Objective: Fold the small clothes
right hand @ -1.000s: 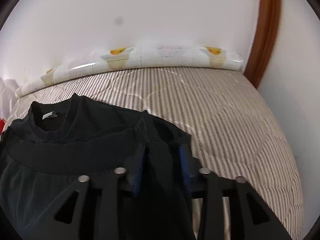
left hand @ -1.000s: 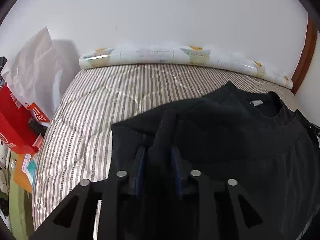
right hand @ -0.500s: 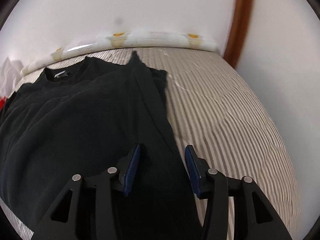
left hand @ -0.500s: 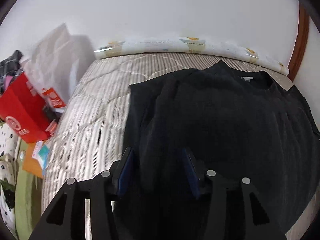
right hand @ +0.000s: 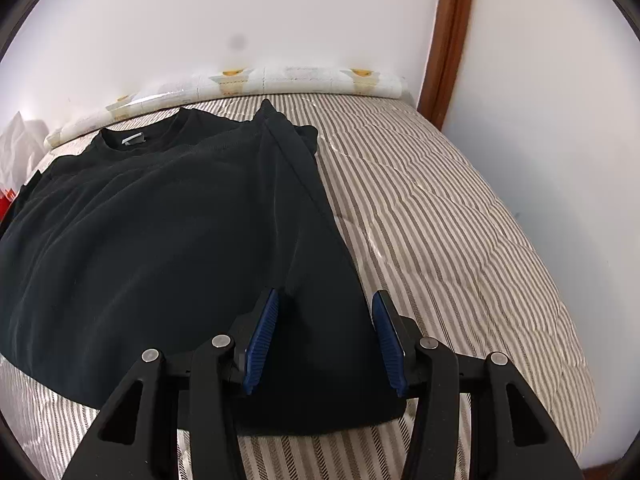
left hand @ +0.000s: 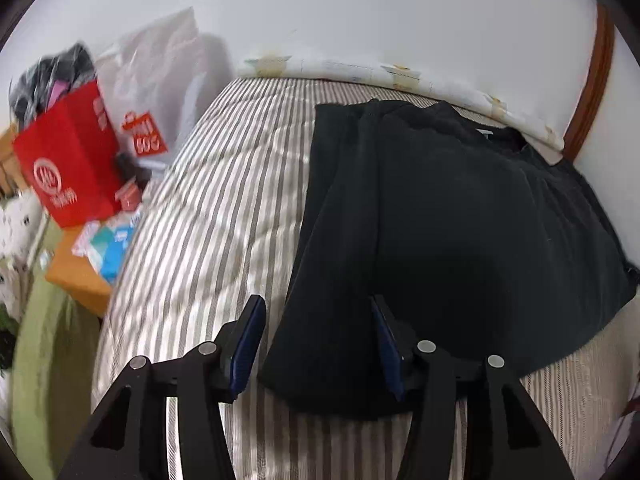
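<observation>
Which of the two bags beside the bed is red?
The red one is the paper bag with a white round logo, stuffed with dark clothes. The other bag, behind it against the wall, is white translucent plastic with only a small red print.

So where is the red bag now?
In the left wrist view, the red bag stands at the far left, beside the striped bed, near a white plastic bag.
</observation>
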The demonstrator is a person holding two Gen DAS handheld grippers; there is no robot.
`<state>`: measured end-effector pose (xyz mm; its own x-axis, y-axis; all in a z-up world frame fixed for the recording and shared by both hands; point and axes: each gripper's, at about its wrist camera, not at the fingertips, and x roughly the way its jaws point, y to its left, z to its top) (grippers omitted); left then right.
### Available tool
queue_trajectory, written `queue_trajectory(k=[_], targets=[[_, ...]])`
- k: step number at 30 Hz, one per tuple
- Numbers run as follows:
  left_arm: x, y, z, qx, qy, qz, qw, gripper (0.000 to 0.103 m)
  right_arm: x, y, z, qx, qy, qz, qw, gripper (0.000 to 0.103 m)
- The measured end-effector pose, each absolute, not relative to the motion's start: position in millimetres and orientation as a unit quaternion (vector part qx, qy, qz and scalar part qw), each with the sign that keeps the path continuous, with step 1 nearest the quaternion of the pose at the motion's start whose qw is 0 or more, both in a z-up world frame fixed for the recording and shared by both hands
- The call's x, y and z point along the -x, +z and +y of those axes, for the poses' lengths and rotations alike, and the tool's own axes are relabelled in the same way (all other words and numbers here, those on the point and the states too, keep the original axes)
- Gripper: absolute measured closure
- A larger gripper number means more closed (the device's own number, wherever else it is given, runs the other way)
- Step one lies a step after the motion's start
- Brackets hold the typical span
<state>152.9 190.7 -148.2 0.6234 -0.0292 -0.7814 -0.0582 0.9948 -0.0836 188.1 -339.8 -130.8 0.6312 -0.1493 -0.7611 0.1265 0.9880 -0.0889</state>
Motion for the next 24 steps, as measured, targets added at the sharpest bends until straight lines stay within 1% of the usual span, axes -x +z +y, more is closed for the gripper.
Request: queue_trajectory(k=[4, 13, 17, 22, 24], targets=[[-141.5, -151.3, 193.7, 0.049, 0.012, 0.423, 0.905, 0.045, -178.8, -136.8, -337.4, 0.022, -0.080, 0.404, 0.911, 0.055], [-125.1, -149.2, 195.9, 0.050, 0.007, 0.420, 0.906, 0.045, -163.3, -134.8, -343.5, 0.018, -0.083, 0.396, 0.914, 0.054], [-112.9, -150.1, 201.1, 0.053, -0.002, 0.426, 0.903, 0.045, -151.3, -124.3, -339.0, 0.024, -0.092, 0.403, 0.910, 0.054], [-95.0, -149.3, 210.0, 0.070, -0.001, 0.432, 0.899, 0.045, -142.3, -100.6, -305.4, 0.056, -0.093, 0.386, 0.916, 0.054], [-87.5, -150.2, 214.6, 0.078, 0.008, 0.437, 0.896, 0.047, -144.5, -91.0, -278.3, 0.066, -0.071, 0.377, 0.921, 0.053]])
